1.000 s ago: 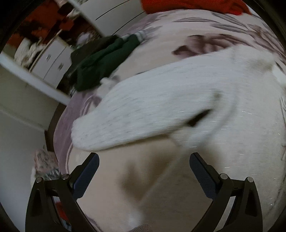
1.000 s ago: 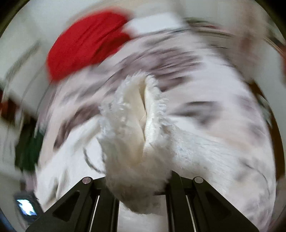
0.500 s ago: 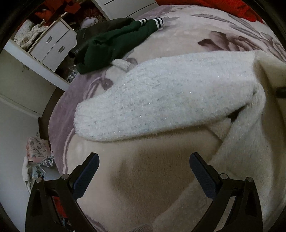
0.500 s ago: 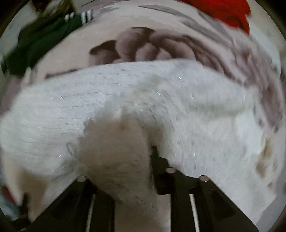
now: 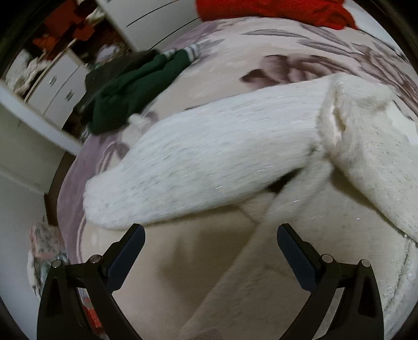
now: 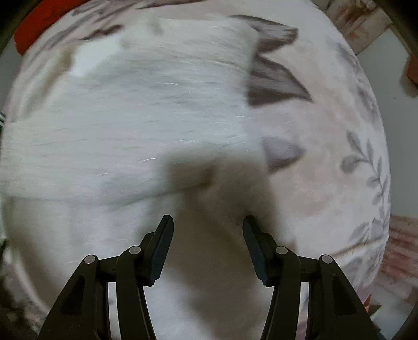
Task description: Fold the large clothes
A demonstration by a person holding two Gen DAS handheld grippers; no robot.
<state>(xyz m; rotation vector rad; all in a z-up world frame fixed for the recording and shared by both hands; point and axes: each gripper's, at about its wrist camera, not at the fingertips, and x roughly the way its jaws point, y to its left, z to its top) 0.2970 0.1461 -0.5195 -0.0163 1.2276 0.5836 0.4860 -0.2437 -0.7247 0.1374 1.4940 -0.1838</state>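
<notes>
A large fluffy white sweater [image 5: 222,146] lies on a floral bedspread [image 5: 261,52]. Its long sleeve is folded across the body, pointing left. My left gripper [image 5: 209,245] is open and empty, hovering over the sweater's lower body just below the sleeve. In the right wrist view the sweater [image 6: 130,117] fills the left and middle, blurred by motion. My right gripper [image 6: 207,235] is open with nothing between its fingers, just above the sweater's right edge.
A dark green garment [image 5: 135,86] lies at the bed's far left. A red garment [image 5: 274,10] lies at the far edge. White drawers [image 5: 57,89] stand beyond the bed on the left. Bare bedspread [image 6: 326,157] lies right of the sweater.
My right gripper has let go of the sweater part it held and opened. The sleeve now lies folded across the body. The left gripper stayed open, shifting slightly.
</notes>
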